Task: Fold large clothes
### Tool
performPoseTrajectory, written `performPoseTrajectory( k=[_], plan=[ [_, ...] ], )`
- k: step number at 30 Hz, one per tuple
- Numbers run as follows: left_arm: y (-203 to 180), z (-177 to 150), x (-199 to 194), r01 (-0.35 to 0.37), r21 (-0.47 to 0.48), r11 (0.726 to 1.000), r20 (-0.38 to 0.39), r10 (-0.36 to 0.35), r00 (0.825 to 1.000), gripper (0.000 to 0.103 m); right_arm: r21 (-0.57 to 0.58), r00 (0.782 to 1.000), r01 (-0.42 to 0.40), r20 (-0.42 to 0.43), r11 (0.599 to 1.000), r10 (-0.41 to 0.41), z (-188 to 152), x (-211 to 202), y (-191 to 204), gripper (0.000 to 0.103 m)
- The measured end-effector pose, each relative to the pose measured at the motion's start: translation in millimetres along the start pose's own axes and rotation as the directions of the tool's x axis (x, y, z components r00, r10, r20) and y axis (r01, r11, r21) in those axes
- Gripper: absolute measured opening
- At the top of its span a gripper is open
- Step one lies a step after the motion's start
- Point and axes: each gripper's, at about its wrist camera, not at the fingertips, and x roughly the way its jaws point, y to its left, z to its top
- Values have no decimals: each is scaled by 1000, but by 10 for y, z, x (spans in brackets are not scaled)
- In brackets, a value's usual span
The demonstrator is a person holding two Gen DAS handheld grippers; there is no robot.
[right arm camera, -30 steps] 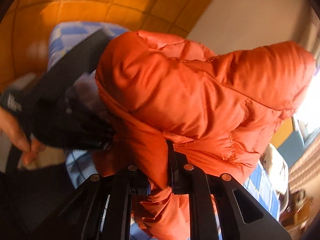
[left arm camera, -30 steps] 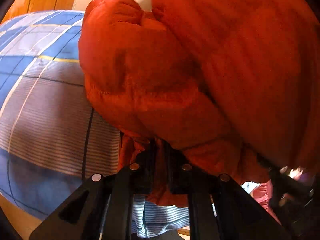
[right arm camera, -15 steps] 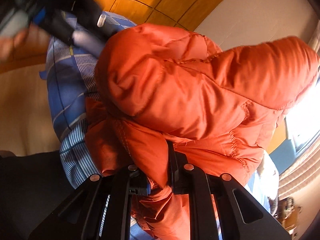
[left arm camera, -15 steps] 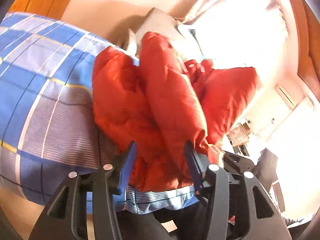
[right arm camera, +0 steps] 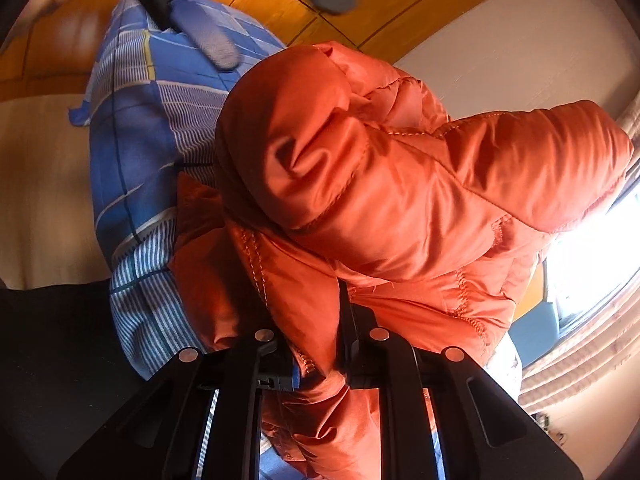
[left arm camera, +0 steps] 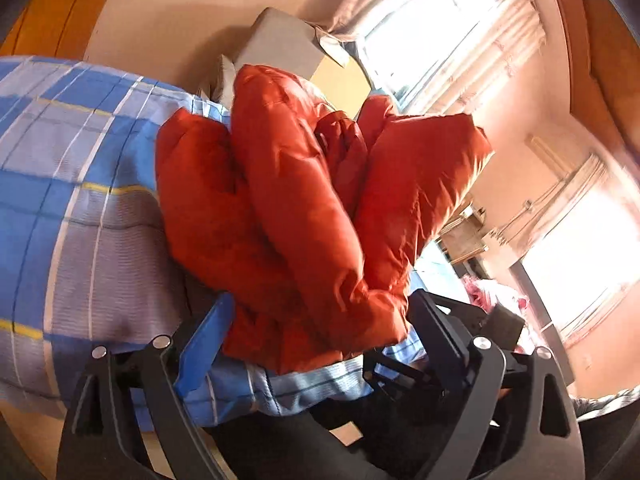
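An orange puffer jacket point(left arm camera: 304, 208) lies bunched in thick folds on a blue plaid bed cover point(left arm camera: 72, 184). My left gripper point(left arm camera: 316, 320) is open, its jaws wide apart on either side of the jacket's near edge, holding nothing. In the right wrist view the jacket point(right arm camera: 400, 184) fills the frame. My right gripper point(right arm camera: 316, 328) is shut on a fold of the jacket's hem. The left gripper's fingers point(right arm camera: 216, 44) show blurred at the top of the right wrist view, above the bed cover point(right arm camera: 136, 152).
A grey pillow or box point(left arm camera: 280, 44) stands behind the jacket by a bright window point(left arm camera: 432, 36). Wooden wall panels point(right arm camera: 304, 20) run behind the bed. A room with furniture point(left arm camera: 472, 236) lies to the right.
My left gripper let go of the jacket, opened wide and pulled back from it. My right gripper stayed shut on the hem.
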Motion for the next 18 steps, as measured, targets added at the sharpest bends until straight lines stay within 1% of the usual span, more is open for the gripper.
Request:
performPoseTrajectory(
  k=[1, 3, 4, 7, 10, 14, 18],
  plan=[
    [15, 33, 70, 6, 13, 1000, -18, -5, 1000, 89, -11, 1000, 7, -1, 1000, -7, 12, -5, 38, 17],
    [-3, 93, 210, -14, 32, 999, -56, 16, 998, 89, -16, 1000, 12, -4, 1000, -12, 22, -12, 81, 17],
    [3, 122, 278, -1, 35, 999, -73, 3, 997, 89, -17, 1000, 14, -4, 1000, -14, 32, -14, 102, 17],
    [-15, 116, 400, 2, 51, 999, -99, 3, 995, 88, -28, 1000, 23, -7, 999, -23, 42, -22, 181, 18],
    [28, 68, 371, 20, 58, 998, -79, -15, 997, 88, -41, 1000, 22, -4, 999, -22, 36, -27, 250, 21],
    [50, 53, 359, 19, 85, 996, -86, -12, 996, 87, -61, 1000, 20, -6, 998, -21, 36, -22, 291, 21],
    [123, 32, 285, 9, 91, 996, -72, -2, 997, 86, -54, 1000, 16, -7, 998, -17, 13, -4, 289, 21]
  ],
)
